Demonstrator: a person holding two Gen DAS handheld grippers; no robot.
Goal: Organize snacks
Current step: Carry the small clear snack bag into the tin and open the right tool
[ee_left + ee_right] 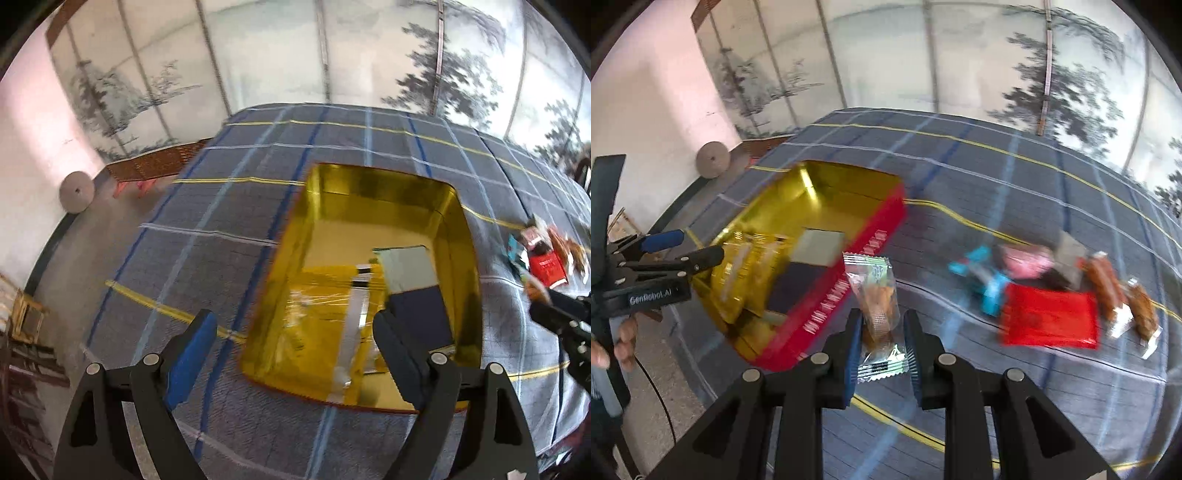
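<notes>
Clear-wrapped snack (pixel 877 314) pinched in the right gripper (pixel 882 354), held above the plaid cloth (pixel 1015 177) just beside the red-and-gold tin (pixel 849 251). Left gripper (pixel 291 332) spread wide and empty over the tin, which has packets inside. More snacks (pixel 1049 314) lie loose on the cloth to the right.

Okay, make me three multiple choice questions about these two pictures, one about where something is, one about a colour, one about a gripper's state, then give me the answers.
1. Where does the dark blue packet lie?
A. inside the tin
B. on the cloth by the red packet
C. on the floor

2. What colour is the tin on its outer wall?
A. green
B. red
C. white

3. What is the right gripper doing?
A. standing open and empty
B. shut on the clear-wrapped snack
C. shut on the tin's rim

Answers: 1 A, it rests on the tin's gold floor. 2 B, the right wrist view shows a red side with lettering. 3 B, the pads press the clear-wrapped snack from both sides.
</notes>
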